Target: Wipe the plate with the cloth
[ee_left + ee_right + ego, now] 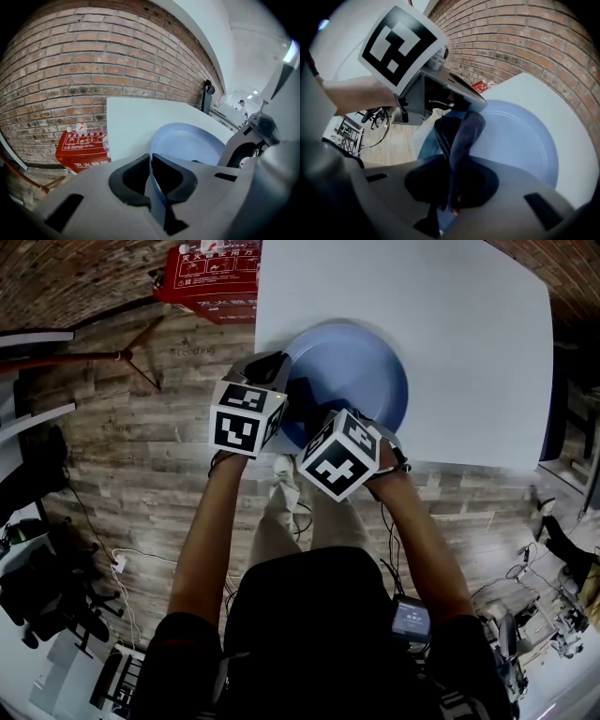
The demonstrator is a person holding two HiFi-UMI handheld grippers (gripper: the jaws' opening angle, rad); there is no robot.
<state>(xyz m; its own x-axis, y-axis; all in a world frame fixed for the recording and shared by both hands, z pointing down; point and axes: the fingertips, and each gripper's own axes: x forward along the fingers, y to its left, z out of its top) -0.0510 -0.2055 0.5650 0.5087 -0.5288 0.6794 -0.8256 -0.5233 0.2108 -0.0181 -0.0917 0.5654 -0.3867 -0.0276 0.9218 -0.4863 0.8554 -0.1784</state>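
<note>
Left claw (151, 174) pinches plate (192, 145) rim, I judge to steady it; right claw (452, 187) clamps cloth (461, 136) over plate's near edge for wiping.

White table (469, 352); red box (211, 273) on wooden floor (141, 456) beside it.

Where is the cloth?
In the right gripper view, the cloth is pinched in the right gripper, over the plate, beside the left gripper.
</note>
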